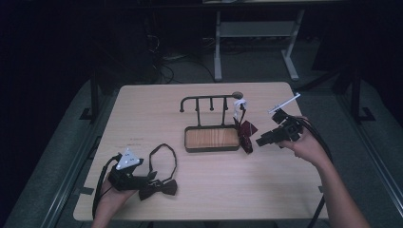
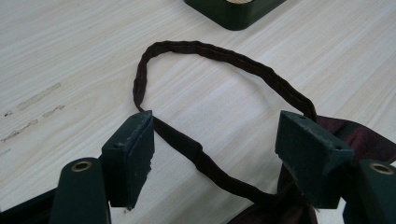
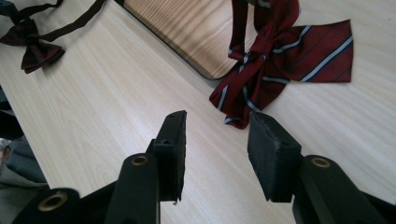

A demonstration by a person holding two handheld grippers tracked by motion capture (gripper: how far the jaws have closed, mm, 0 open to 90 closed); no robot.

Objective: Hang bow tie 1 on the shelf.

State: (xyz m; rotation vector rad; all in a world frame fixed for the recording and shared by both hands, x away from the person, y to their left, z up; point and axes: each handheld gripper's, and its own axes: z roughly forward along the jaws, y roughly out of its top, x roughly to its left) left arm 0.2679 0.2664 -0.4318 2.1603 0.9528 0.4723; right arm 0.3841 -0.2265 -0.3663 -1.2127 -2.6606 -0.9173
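Note:
A dark bow tie (image 1: 160, 188) lies near the table's front left, its strap (image 1: 164, 151) looped out behind it. My left gripper (image 1: 149, 180) is low over it and open. The strap (image 2: 205, 161) runs across the table between the jaws, with the bow (image 2: 369, 140) by the right jaw. A red striped bow tie (image 1: 245, 131) hangs at the right end of a black hook rack (image 1: 209, 100), its bow (image 3: 280, 56) resting on the table beside the rack's base. My right gripper (image 1: 259, 141) points at it from the right, open (image 3: 217, 135), with nothing between its fingers.
The rack stands on a dark-rimmed base with a wooden inlay (image 1: 211, 138) at mid table. A white clip (image 1: 240, 103) sits at the rack's right end. Bare tabletop stretches between the two ties (image 3: 107, 107). Cables trail off both grippers toward the front edge.

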